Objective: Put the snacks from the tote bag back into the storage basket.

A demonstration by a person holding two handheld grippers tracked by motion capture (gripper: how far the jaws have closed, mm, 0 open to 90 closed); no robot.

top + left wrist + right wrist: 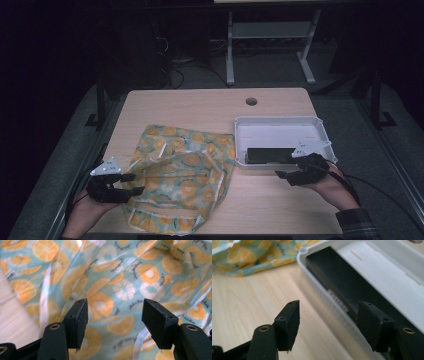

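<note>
A fabric bag point(180, 175) printed with orange slices on pale teal lies crumpled on the left half of the wooden table point(210, 107). My left gripper point(134, 183) is open at the bag's left edge, and its own view shows the cloth point(117, 290) spread just beyond its empty jaws point(115, 322). A white tray point(282, 131) at the right holds a flat black box point(267, 155) along its near wall. My right gripper point(286, 176) hovers open at the tray's near rim point(317, 287), one jaw outside the tray and one over the black box point(342, 282).
A round cable hole point(251, 101) sits near the table's far edge. Beyond the table stands a white desk frame point(270, 40) on a dark floor. Cables point(380, 190) trail from the right gripper off the table's right side. Bare wood lies between bag and tray.
</note>
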